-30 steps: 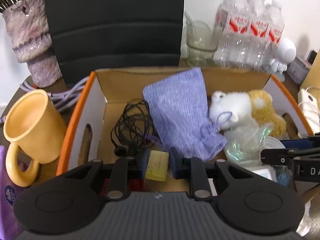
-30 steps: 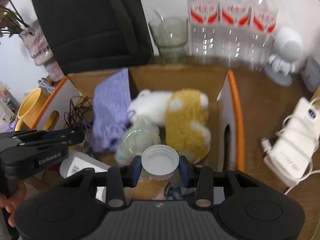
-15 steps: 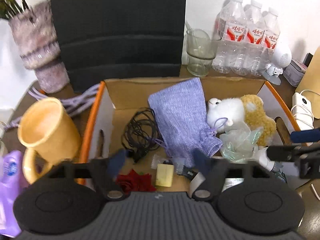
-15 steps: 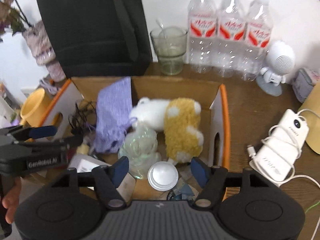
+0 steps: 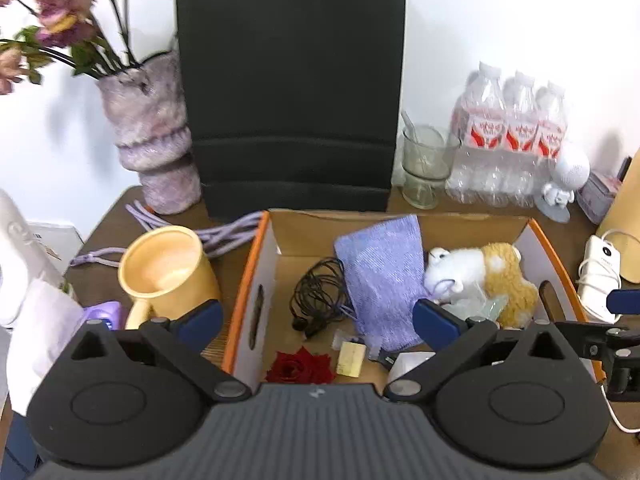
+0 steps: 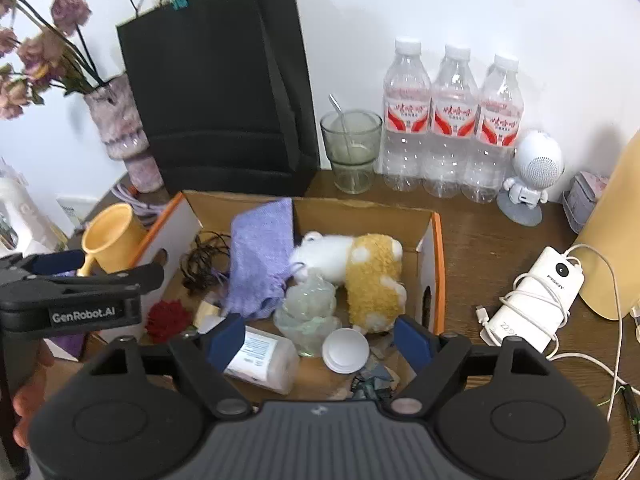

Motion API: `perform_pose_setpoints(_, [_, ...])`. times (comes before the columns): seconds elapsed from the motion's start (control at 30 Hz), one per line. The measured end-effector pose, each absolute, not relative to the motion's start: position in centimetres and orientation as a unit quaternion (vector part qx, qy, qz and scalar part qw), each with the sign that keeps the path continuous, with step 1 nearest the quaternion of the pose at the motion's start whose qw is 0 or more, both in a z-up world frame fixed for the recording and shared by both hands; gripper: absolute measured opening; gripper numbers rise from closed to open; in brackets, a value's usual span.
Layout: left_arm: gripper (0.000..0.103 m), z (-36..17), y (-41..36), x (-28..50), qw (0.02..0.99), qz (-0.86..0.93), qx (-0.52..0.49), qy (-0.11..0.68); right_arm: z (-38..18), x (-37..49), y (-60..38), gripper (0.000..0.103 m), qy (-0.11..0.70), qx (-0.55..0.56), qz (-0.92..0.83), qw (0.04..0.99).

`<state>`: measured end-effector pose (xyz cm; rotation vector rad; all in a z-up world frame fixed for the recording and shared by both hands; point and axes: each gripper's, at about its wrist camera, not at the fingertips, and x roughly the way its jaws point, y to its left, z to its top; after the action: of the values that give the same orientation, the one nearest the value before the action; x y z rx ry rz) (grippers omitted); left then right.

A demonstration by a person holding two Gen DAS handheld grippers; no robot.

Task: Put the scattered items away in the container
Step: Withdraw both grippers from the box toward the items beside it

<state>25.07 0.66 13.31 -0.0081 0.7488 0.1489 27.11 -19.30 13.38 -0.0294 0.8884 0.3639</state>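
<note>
The cardboard box (image 5: pixel 245 280) with orange edges holds a purple knit pouch (image 5: pixel 380 276), a black cable (image 5: pixel 320 296), a white and tan plush toy (image 5: pixel 480 276), a red rose (image 5: pixel 298 366) and a small yellow block (image 5: pixel 351 353). My left gripper (image 5: pixel 318 318) hangs above the box's near side. Its jaws are opening wide, with nothing between them. In the right wrist view, a white-lidded jar (image 6: pixel 345 350) and a white bottle (image 6: pixel 260 356) lie on the box (image 6: pixel 438 264) floor. Above them, my right gripper (image 6: pixel 320 340) is opening, and its pads touch nothing.
A yellow mug (image 5: pixel 168 272) and purple cord (image 5: pixel 224 232) sit left of the box. Behind it stand a black paper bag (image 5: pixel 292 92), a vase (image 5: pixel 152 136), a glass (image 6: pixel 352 148) and three water bottles (image 6: pixel 452 120). A white power bank (image 6: pixel 536 300) lies to the right.
Both grippers opened and rose away from the box. The left let go of the yellow block and the right let go of the white-lidded jar. Both things now lie inside.
</note>
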Motion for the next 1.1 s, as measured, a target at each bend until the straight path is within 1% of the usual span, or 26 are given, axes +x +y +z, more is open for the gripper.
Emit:
perform_pose_setpoints(0.07, [0.103,13.4,0.7,24.3,0.934,0.078,-0.007,0.349,13.4,26.4,-19.2,0.085,0.415,-0.013,0.178,0.892])
perform_pose_setpoints(0.13, [0.103,13.5,0.8,23.2,0.942,0.085,-0.011,0.323,13.2,25.6,-19.1,0.085,0.399,-0.013,0.178,0.899])
perform_pose_setpoints(0.2, [0.103,13.5,0.6,21.7,0.956,0.081,-0.01,0.281,12.9,24.7,-19.0,0.086,0.376,-0.014,0.181,0.909])
perform_pose_setpoints(0.3, [0.103,12.9,0.0,19.4,0.976,0.062,0.009,0.207,12.4,22.7,-18.9,0.088,0.316,-0.014,0.188,0.93])
perform_pose_setpoints(0.4, [0.103,12.1,-0.5,18.1,0.982,0.059,0.027,0.179,11.8,21.0,-19.0,0.089,0.249,-0.007,0.196,0.948])
perform_pose_setpoints(0.43, [0.103,11.9,-0.6,17.8,0.983,0.055,0.024,0.172,11.4,20.4,-19.2,0.091,0.231,0.003,0.197,0.953])
perform_pose_setpoints(0.47, [0.103,11.7,-0.7,17.4,0.985,0.05,0.021,0.166,11.2,20.1,-19.4,0.092,0.224,0.011,0.197,0.955])
perform_pose_setpoints(0.57, [0.103,11.1,-0.9,16.8,0.985,0.041,0.024,0.167,10.6,19.6,-19.8,0.092,0.211,0.034,0.191,0.958])
perform_pose_setpoints(0.73, [0.103,10.1,-0.9,15.5,0.984,0.036,0.021,0.174,9.7,18.7,-20.3,0.092,0.216,0.05,0.182,0.958])
perform_pose_setpoints(0.9, [0.103,8.9,0.1,12.1,0.982,0.019,0.006,0.186,9.5,14.8,-22.0,0.092,0.207,0.046,0.2,0.957])
perform_pose_setpoints(0.97, [0.103,7.8,0.6,11.1,0.978,0.019,-0.007,0.207,9.1,13.2,-23.0,0.09,0.21,0.058,0.217,0.951])
perform_pose_setpoints(1.1, [0.103,5.2,1.5,9.0,0.97,-0.018,-0.037,0.241,7.4,10.1,-22.9,0.089,0.217,0.012,0.213,0.953])
